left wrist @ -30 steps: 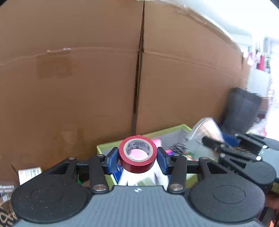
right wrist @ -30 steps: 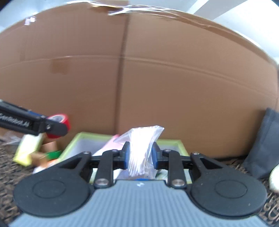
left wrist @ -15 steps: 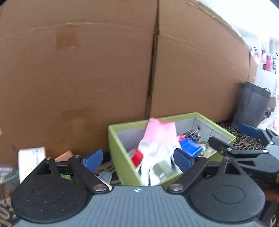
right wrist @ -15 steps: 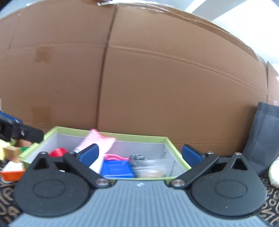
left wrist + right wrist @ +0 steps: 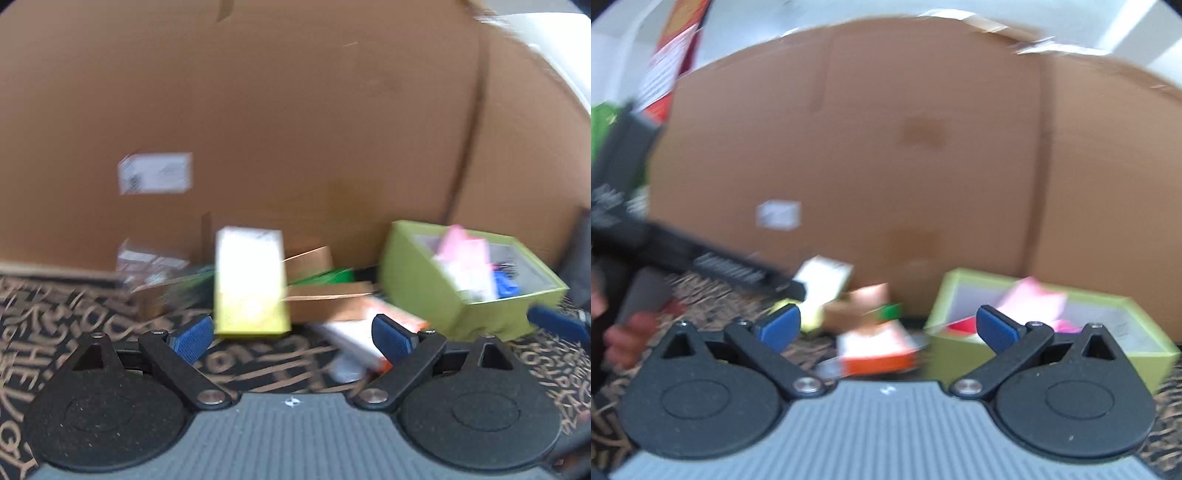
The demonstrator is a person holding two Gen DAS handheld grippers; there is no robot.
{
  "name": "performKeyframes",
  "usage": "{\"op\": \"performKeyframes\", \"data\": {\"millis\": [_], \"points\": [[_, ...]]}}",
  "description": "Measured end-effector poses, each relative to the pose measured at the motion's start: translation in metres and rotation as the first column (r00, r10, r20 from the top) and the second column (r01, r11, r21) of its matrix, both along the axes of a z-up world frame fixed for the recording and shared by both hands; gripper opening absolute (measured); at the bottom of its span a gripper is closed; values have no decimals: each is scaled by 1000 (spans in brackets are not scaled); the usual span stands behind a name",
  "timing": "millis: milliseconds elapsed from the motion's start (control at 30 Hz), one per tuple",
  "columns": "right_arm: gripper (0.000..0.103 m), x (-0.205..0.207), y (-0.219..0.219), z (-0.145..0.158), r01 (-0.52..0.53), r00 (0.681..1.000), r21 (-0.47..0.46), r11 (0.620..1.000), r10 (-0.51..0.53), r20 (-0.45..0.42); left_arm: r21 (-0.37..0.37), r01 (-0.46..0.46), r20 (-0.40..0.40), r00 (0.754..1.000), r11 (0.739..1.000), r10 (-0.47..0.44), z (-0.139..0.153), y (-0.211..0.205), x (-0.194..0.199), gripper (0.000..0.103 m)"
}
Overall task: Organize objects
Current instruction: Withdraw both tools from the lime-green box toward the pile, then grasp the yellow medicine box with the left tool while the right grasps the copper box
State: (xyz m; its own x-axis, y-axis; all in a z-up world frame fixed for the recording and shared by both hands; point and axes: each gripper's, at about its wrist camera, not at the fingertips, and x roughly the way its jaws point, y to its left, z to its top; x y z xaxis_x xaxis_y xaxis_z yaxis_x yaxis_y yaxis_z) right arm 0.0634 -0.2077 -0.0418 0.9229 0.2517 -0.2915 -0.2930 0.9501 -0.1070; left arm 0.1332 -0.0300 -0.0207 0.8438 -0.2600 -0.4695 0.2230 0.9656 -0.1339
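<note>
My left gripper (image 5: 291, 338) is open and empty, low over the patterned mat. Just ahead of it stand a yellow-and-white carton (image 5: 249, 282) and a white-and-orange box (image 5: 369, 332). The green box (image 5: 458, 302) holding a pink-and-white item, blue pieces and the red tape sits to the right. My right gripper (image 5: 886, 328) is open and empty. In front of it lie the white-and-orange box (image 5: 877, 349) and the green box (image 5: 956, 352) at right. The left gripper's black body (image 5: 701, 258) crosses the right wrist view at left. Both views are blurred.
A tall cardboard wall (image 5: 295, 129) with a white label (image 5: 155, 172) closes off the back. Brown cardboard pieces (image 5: 325, 295), a green item (image 5: 325, 277) and a clear packet (image 5: 151, 266) lie by the carton. A dark bag (image 5: 580, 258) stands far right.
Both grippers opened, dropping the red tape and the clear bag into the green box. Both then swung left and lower toward the pile of loose items.
</note>
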Motion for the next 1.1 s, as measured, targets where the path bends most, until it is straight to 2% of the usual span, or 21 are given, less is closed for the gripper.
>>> {"op": "performKeyframes", "data": {"millis": [100, 167, 233, 333, 500, 600, 800, 833, 867, 900, 933, 967, 1000, 1100], "points": [[102, 25, 13, -7, -2, 996, 12, 1000, 3, -84, 6, -61, -33, 998, 998, 61, -12, 16, 14, 96], [95, 36, 21, -9, -4, 992, 40, 999, 9, -123, 12, -83, -41, 996, 996, 83, -19, 19, 26, 96], [92, 28, 24, -10, 6, 992, 36, 999, -1, -129, 33, -83, -46, 995, 996, 84, -24, 18, 38, 96], [90, 36, 27, -7, -4, 993, 0, 1000, 4, -120, 82, -47, -49, 998, 996, 51, -33, 10, 55, 96], [88, 65, 39, -18, 13, 992, -188, 982, -36, -119, 75, -14, -77, 997, 997, 20, -45, 12, 79, 96], [86, 77, 42, -25, -23, 993, -261, 965, -8, -119, 86, -3, -62, 998, 996, 9, -49, 21, 83, 96], [86, 122, 65, -45, -5, 996, -474, 880, -36, -76, 15, -1, -66, 998, 1000, 2, -44, 38, 85, 95], [80, 127, 66, -50, -1, 996, -487, 873, -44, -81, 15, 6, -59, 998, 1000, -5, -42, 39, 83, 95], [68, 128, 65, -51, -2, 994, -487, 874, -53, -99, 19, 14, -52, 999, 1000, -13, -42, 39, 82, 96], [45, 126, 63, -51, 3, 991, -466, 885, -64, -116, 27, 20, -45, 999, 999, -18, -42, 39, 80, 96], [30, 122, 60, -50, 3, 990, -436, 900, -66, -128, 34, 24, -40, 999, 999, -23, -42, 38, 79, 96], [26, 113, 56, -48, -4, 988, -408, 913, -58, -140, 37, 30, -39, 999, 999, -29, -42, 37, 79, 96], [11, 103, 53, -46, -12, 987, -389, 921, -51, -151, 38, 38, -43, 998, 999, -37, -43, 35, 81, 96], [9, 59, 44, -45, 4, 991, -393, 919, -57, -122, 40, 40, -56, 998, 998, -37, -44, 25, 89, 96]]}}
